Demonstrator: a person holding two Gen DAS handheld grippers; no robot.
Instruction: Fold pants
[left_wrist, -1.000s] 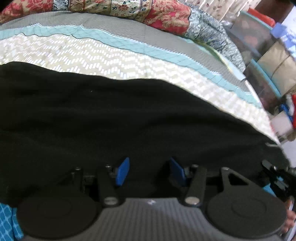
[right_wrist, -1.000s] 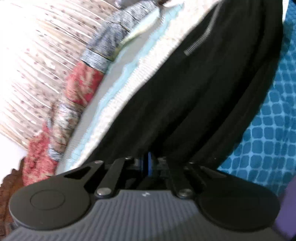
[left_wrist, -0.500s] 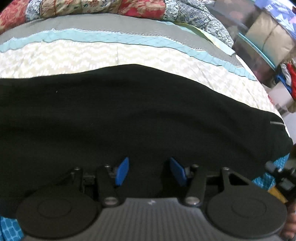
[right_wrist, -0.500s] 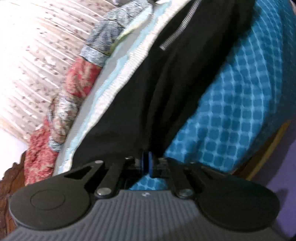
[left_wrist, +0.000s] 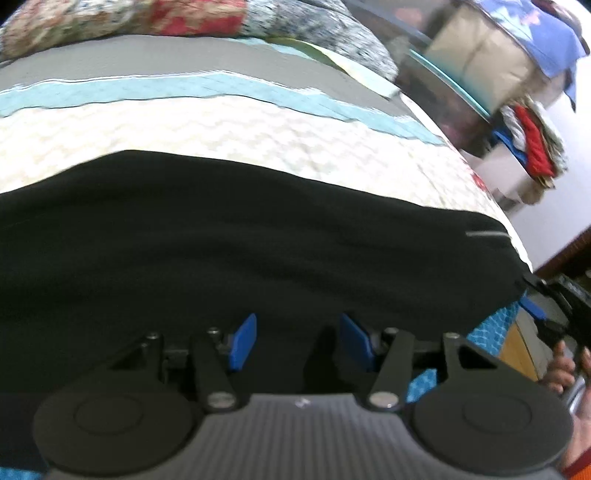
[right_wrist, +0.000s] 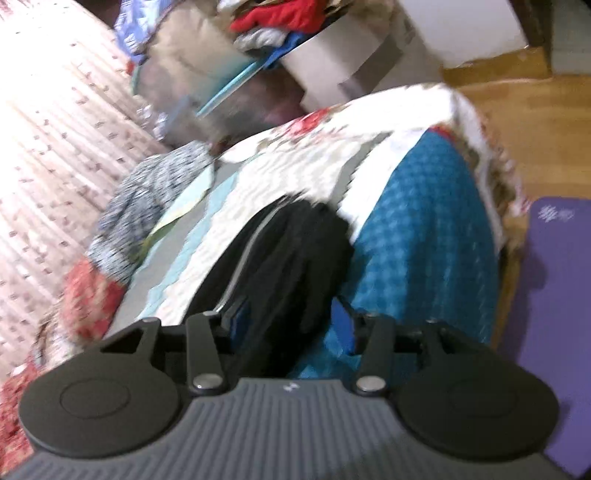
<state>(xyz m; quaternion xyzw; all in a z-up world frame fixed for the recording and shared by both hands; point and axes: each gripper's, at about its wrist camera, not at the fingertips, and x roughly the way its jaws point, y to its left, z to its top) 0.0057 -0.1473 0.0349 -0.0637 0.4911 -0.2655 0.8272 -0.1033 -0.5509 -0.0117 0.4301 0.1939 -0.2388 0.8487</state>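
Two storage boxes (left_wrist: 476, 70) (blurred), quilt (left_wrist: 229, 129), black pants (left_wrist: 236, 236)

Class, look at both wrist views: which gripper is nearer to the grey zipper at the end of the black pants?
Right. The right gripper, jaws just opened, straddles the black pants at the zipper end. The left gripper sits open along the pants' near edge, with the zipper far off to its right.
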